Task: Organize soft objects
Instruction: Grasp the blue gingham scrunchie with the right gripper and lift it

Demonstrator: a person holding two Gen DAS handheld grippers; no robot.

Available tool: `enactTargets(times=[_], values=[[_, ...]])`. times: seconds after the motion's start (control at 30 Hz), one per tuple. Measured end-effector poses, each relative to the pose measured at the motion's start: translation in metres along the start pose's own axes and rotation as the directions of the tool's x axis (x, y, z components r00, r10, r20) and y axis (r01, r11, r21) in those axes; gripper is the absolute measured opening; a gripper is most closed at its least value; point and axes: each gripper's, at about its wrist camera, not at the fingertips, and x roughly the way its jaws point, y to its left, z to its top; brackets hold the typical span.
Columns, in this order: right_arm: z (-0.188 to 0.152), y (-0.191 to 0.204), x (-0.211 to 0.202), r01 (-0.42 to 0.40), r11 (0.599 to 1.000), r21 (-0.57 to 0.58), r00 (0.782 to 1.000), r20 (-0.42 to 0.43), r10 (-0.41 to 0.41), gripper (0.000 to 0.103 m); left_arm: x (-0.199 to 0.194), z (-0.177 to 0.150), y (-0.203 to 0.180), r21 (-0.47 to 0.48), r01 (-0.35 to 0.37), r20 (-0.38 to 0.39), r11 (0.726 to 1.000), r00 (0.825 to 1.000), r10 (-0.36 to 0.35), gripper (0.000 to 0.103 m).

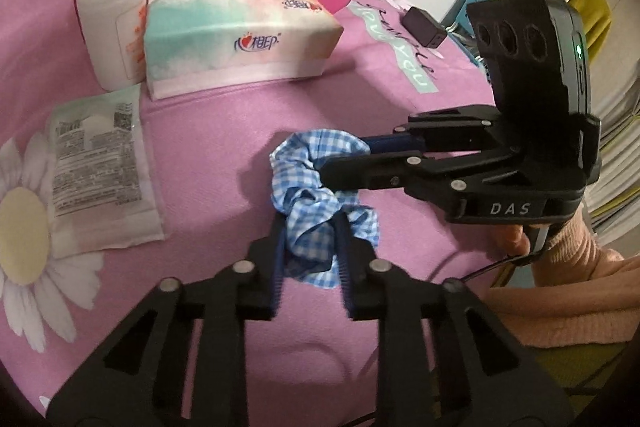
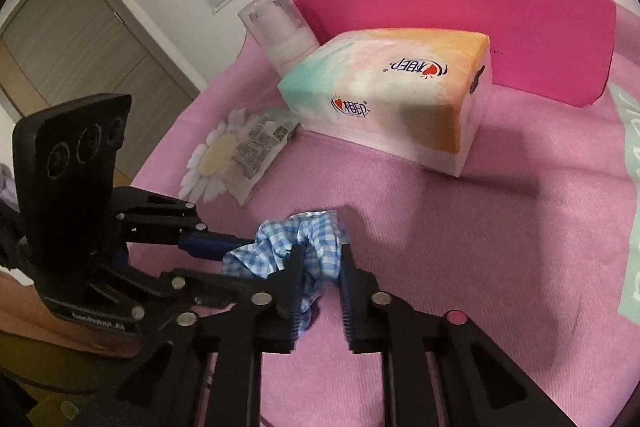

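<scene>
I have both the left gripper (image 1: 310, 227) and right gripper (image 2: 320, 259) pinched narrow on the soft, light gingham scrunchie (image 1: 320, 203), bunched between each pair of jaws, best gripped by its gathered folds.

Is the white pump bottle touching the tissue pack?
Touching. In the left wrist view the white pump bottle stands flush against the end of the tissue pack, with no pink cloth showing between them.
</scene>
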Motion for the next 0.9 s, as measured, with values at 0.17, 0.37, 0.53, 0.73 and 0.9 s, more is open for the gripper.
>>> enactTargets(times=[0.17, 0.37, 0.53, 0.73, 0.9], values=[[0.009, 0.007, -0.023, 0.008, 1.0, -0.021, 0.998, 0.069, -0.007, 0.011, -0.013, 0.011, 0.001, 0.007, 0.005, 0.048, 1.0, 0.999, -0.005, 0.017], [0.037, 0.015, -0.052, 0.029, 0.998, -0.053, 0.985, 0.173, -0.019, 0.011, -0.041, 0.043, -0.005, 0.051, -0.03, 0.139, 0.998, 0.99, 0.023, 0.017], [0.071, 0.014, -0.07, 0.05, 0.997, -0.055, 0.966, 0.258, -0.034, 0.011, -0.061, 0.077, -0.005, 0.073, -0.079, 0.21, 0.994, 0.976, 0.062, 0.017], [0.111, 0.009, -0.073, 0.068, 0.997, -0.042, 0.946, 0.321, -0.051, 0.011, -0.072, 0.119, 0.001, 0.084, -0.135, 0.253, 0.987, 0.961, 0.11, 0.017], [0.139, -0.001, -0.071, 0.082, 0.996, -0.024, 0.936, 0.344, -0.068, 0.011, -0.074, 0.149, 0.012, 0.062, -0.155, 0.257, 0.986, 0.957, 0.135, 0.017]])
